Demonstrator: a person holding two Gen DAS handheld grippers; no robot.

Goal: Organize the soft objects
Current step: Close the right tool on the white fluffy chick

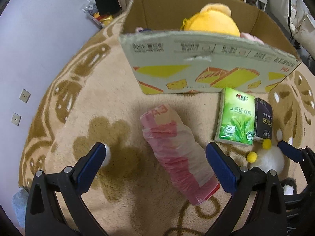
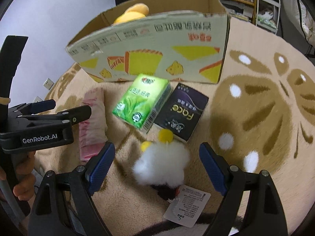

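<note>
The left gripper [image 1: 155, 165] was wide open and held nothing, with the pink roll of bags [image 1: 177, 153] lying on the rug [image 1: 78, 118] between its fingers. The right gripper [image 2: 157, 165] was also wide open and empty, around the white fluffy toy [image 2: 163, 163]. Both things looked light and soft; the roll's plastic seemed slippery, so its middle was probably the best place to take hold, and the toy's round body likewise. The box [image 1: 196, 59] stood far behind, its near wall high, with a yellow plush toy [image 1: 212, 21] already inside. The green tissue pack [image 2: 141, 102] and dark pack [image 2: 183, 112] lay near the toy, leaving little room.
</note>
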